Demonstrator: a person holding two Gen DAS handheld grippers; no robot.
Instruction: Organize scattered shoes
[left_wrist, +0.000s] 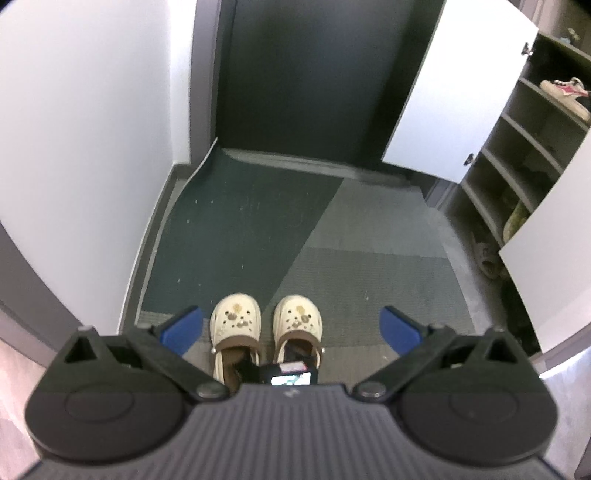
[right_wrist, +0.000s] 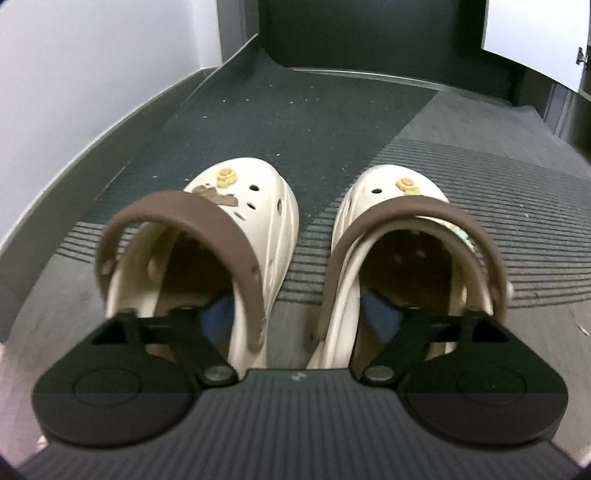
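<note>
On mat — clogs (right_wrist: 295, 251); left view adds cabinet (left_wrist: 517, 155).

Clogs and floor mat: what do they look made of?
Clogs: likely moulded foam or rubber, matte cream, with punched vent holes and smooth one-piece shells; the brown heel straps look like the same soft material. Floor mat: ribbed, low-pile carpet-like fabric in dark green and grey, dull, with specks of lint.

Clogs (left_wrist: 264, 325): pair side by side on carpet (left_wrist: 369, 236), narrow gap between. Carpet ahead bare up to dark door (left_wrist: 303, 74). Left: wall (left_wrist: 85, 129). Right: open cupboard door (left_wrist: 458, 92), shelves (left_wrist: 517, 147) holding shoes, sandals (left_wrist: 487, 258) at foot.
</note>
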